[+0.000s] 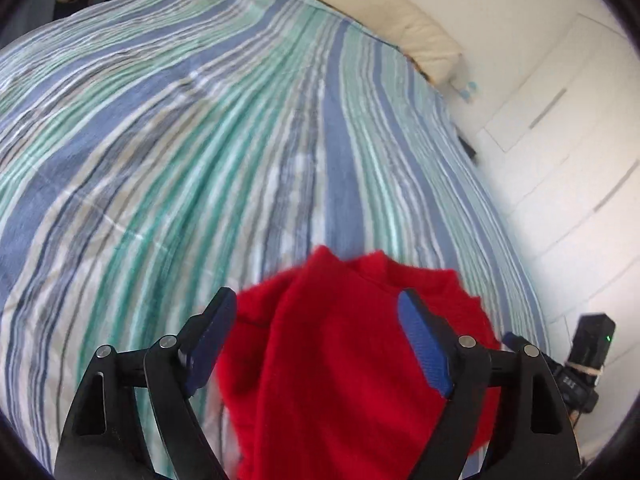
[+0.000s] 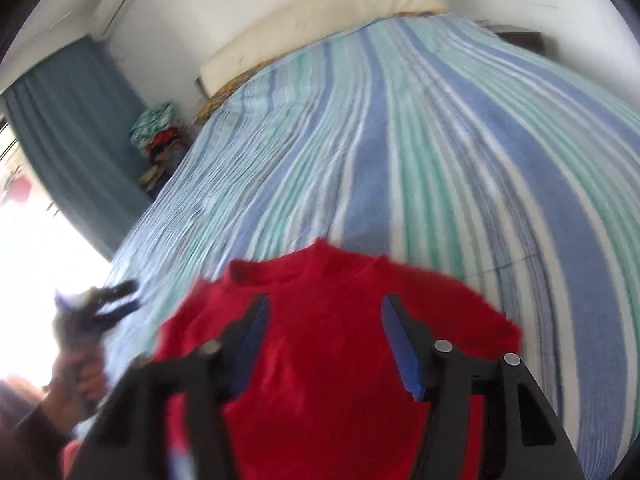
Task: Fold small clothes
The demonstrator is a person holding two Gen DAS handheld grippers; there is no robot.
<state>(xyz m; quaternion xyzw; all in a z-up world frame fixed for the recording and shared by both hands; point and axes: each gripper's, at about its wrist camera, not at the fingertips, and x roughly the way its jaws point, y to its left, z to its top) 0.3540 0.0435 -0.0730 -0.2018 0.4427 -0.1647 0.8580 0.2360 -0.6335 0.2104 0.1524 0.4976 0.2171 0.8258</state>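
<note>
A wide bed (image 2: 400,152) fills both views, covered by a bedspread with blue, green and white stripes. At its far end a cream headboard (image 2: 320,20) stands against a white wall. To the far left hangs a blue curtain (image 2: 72,128), with a pile of clothes (image 2: 160,140) beside the bed. A red sweater (image 2: 320,340) lies at the near edge of the bed. The left gripper (image 1: 316,332) and the right gripper (image 2: 324,340) both stand open above the sweater and hold nothing.
</note>
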